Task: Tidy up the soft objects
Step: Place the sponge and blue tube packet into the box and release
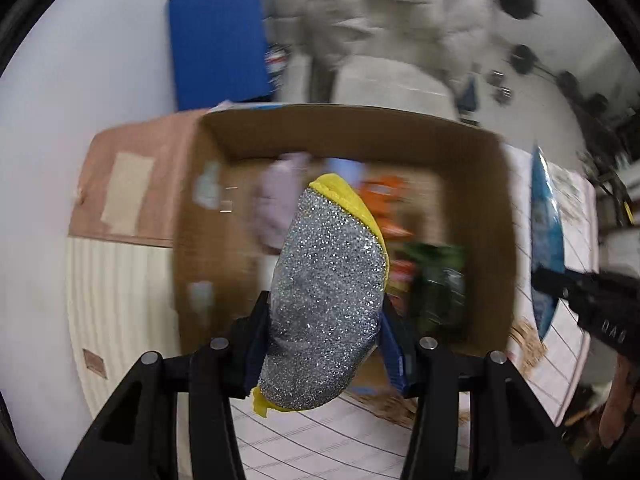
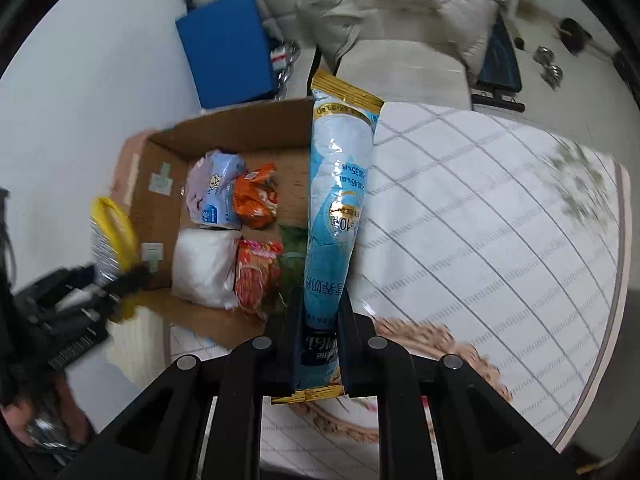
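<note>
My left gripper (image 1: 326, 320) is shut on a glittery silver sponge with yellow backing (image 1: 328, 300), held above the open cardboard box (image 1: 472, 148). My right gripper (image 2: 320, 320) is shut on a long light-blue packet with gold ends (image 2: 340, 200), hanging over the box's right wall (image 2: 224, 124). Inside the box lie a lilac-and-blue pouch (image 2: 214, 188), an orange snack bag (image 2: 256, 196), a white soft pack (image 2: 204, 264), a red packet (image 2: 254, 276) and a green packet (image 2: 292, 256). In the right wrist view the left gripper (image 2: 116, 280) and its sponge (image 2: 110, 236) show at the left; in the left wrist view the right gripper (image 1: 560, 284) and blue packet (image 1: 546, 240) show at the right.
The box stands on a table with a white grid-lined cloth (image 2: 480, 220) and a woven mat (image 2: 420, 336). A blue pad (image 2: 228, 48) leans on the white wall behind. A pale padded jacket (image 2: 400, 4) lies over a seat beyond. A person's hand (image 1: 620, 400) holds the right gripper.
</note>
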`<state>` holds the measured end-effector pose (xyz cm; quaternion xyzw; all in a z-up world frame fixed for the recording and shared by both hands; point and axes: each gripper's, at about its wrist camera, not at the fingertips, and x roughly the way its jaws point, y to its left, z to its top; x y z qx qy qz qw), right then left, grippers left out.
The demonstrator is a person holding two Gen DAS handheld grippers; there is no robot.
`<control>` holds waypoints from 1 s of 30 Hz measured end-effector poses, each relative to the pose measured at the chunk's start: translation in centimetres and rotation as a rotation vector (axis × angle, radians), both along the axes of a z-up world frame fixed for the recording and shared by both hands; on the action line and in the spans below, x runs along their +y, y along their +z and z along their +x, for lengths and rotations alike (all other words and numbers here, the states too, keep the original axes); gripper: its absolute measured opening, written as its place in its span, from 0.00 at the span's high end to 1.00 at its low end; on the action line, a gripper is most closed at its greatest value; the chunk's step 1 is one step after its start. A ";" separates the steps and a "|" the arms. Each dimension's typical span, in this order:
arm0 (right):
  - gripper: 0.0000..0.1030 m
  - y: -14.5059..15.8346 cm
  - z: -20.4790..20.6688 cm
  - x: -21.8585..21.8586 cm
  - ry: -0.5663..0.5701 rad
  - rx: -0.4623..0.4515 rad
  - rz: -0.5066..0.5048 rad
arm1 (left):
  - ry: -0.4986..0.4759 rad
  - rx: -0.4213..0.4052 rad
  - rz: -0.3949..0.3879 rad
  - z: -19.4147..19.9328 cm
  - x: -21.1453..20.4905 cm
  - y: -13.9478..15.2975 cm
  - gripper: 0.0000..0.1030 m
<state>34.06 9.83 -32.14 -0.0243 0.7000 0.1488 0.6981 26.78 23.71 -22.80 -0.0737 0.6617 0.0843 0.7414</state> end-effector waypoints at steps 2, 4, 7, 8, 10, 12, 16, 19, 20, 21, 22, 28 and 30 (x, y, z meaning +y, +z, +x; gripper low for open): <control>0.85 -2.2 1.3 2.1 0.021 0.023 -0.061 | 0.038 0.040 -0.007 0.8 2.7 -1.9 0.55; 0.85 -4.8 2.7 2.5 0.025 0.055 -0.106 | 0.057 0.073 -0.015 1.6 4.4 -3.3 0.55; 0.85 -7.3 3.9 3.4 0.016 0.087 -0.156 | 0.072 0.132 -0.039 2.5 5.8 -5.8 0.55; 0.85 -7.9 4.3 3.4 0.014 0.092 -0.169 | 0.072 0.147 -0.040 2.4 6.1 -6.2 0.55; 0.85 -9.2 4.9 3.5 0.013 0.111 -0.189 | 0.072 0.174 -0.037 2.7 6.2 -7.4 0.55; 0.85 -10.2 5.2 3.5 0.020 0.125 -0.208 | 0.078 0.194 -0.042 2.8 6.4 -8.4 0.55; 0.85 -11.5 5.6 3.8 0.037 0.144 -0.250 | 0.080 0.235 -0.051 3.2 6.9 -10.1 0.52; 0.74 -12.5 5.9 4.3 0.069 0.167 -0.308 | 0.095 0.267 -0.088 3.3 7.3 -11.1 0.49; 0.59 -12.5 6.0 4.3 0.068 0.159 -0.310 | 0.101 0.275 -0.102 3.3 7.4 -11.3 0.48; 0.53 -12.3 6.1 4.5 0.064 0.156 -0.302 | 0.105 0.274 -0.111 3.3 7.6 -11.3 0.43; 0.36 -12.0 6.0 4.6 0.064 0.155 -0.295 | 0.105 0.264 -0.111 3.4 7.6 -11.2 0.34; 0.14 -10.3 5.7 5.2 0.061 0.130 -0.269 | 0.104 0.209 -0.112 3.1 7.8 -9.3 0.19; 0.07 -9.8 5.6 4.8 0.043 0.124 -0.256 | 0.107 0.187 -0.108 2.9 7.7 -8.4 0.14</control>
